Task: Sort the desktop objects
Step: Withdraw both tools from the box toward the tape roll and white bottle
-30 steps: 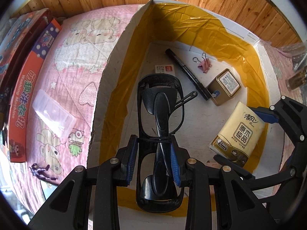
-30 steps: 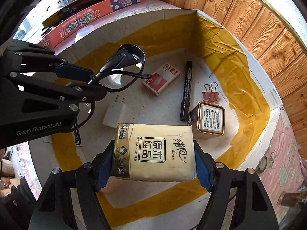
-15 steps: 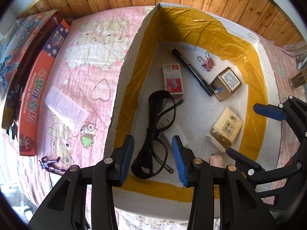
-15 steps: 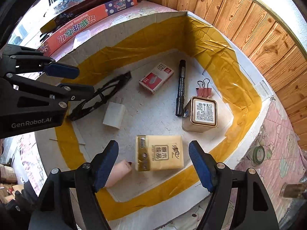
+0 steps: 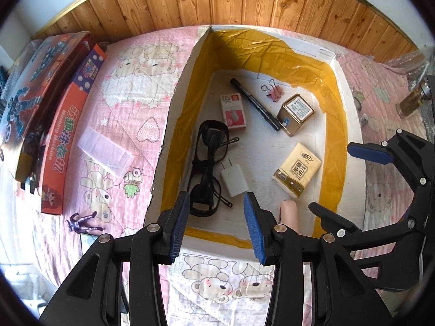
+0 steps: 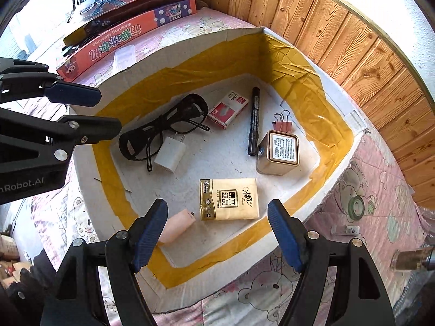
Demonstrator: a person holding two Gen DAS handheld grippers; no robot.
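Black glasses lengthwise along box wall

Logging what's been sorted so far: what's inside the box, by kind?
Black glasses: 1
White charger: 1
Staple box: 1
Black marker: 1
Binder clips: 2
Gold tin: 1
Tissue pack: 1
Pink cylinder: 1
Total: 9

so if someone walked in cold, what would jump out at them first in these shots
Probably the white box lined with wide yellow tape, sitting on a pink cartoon bedsheet below a wood-panelled wall. On its floor lie black glasses by the left wall, a white charger touching them, and a yellow tissue pack at the near edge. Both grippers, left and right, hang open and empty above it.
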